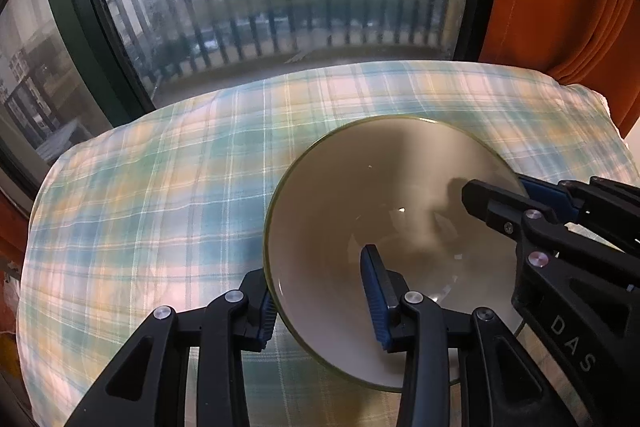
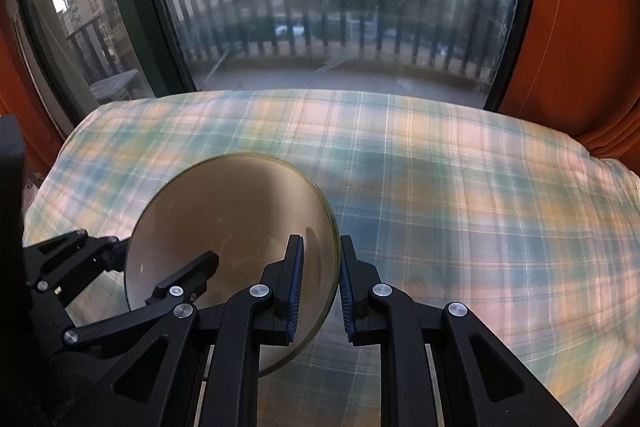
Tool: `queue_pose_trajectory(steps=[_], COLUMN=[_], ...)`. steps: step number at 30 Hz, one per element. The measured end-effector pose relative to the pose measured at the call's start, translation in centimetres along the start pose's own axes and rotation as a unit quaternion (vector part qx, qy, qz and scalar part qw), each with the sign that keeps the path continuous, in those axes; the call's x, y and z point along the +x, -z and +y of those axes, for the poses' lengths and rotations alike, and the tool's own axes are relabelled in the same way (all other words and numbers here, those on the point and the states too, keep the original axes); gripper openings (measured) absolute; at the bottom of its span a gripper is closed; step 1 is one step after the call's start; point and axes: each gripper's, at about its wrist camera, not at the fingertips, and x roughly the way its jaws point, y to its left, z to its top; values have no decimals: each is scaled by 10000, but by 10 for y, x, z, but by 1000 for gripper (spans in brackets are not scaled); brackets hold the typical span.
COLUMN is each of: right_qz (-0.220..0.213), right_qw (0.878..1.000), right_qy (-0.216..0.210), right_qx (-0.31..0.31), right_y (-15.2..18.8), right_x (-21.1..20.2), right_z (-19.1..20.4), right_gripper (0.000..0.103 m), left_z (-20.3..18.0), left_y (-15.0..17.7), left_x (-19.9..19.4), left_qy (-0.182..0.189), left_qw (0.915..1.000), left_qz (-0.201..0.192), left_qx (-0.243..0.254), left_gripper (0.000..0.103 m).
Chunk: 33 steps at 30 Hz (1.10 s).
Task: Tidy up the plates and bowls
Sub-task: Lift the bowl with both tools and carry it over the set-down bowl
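Observation:
A cream bowl with a green rim [image 1: 372, 211] is held above a plaid-covered surface [image 1: 152, 203]. My left gripper [image 1: 320, 291] straddles its near-left rim, one finger outside and one inside, with a visible gap to the rim. My right gripper [image 1: 500, 195] grips the bowl's far-right rim in the left wrist view. In the right wrist view the bowl [image 2: 224, 227] sits at lower left; my right gripper [image 2: 320, 267] has its blue pads close on either side of the bowl's right rim. The left gripper [image 2: 160, 267] straddles the bowl's left rim there.
The plaid cloth [image 2: 460, 195] covers a soft, rounded surface filling the foreground. Behind it stands a large window [image 2: 340, 7] with a balcony railing outside. Orange curtains [image 2: 580, 47] hang at the right, and more orange fabric at the far left.

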Motion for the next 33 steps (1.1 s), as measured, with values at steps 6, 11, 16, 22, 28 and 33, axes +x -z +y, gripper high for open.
queue_pose_trajectory(steps=[6,11,16,22,28,33], right_qz=[-72,-168,-87,-183,-581,-774], right_qw=[9998,9993,9992,9994,9981,9969], right_qy=[-134,-195,-265,-227,-132,-27], right_qx=[95,285,269,209,150,113], right_y=[2,0,-1,-4,-2,11], right_x=[4,7,6,-12,-59,-93], right_z=[-7,-9,-8,-10,-1,12], right_gripper=[21,21,20,20,20,20], left_z=[0,3,-1,-3,-2,-1], left_y=[-2,-2,-4,-10,-5,12], left_x=[3,4,-5,-39,-74,-100], left_qy=[84,133,12,16,53,134], left_qw=[10000,9998,9999,9987,9964,9946], left_qz=[-12,-12,-59,-507,-849,-1026], left_qx=[-36,-142,-85,-84,-70,-62], left_gripper=[42,44,43,43,43,43])
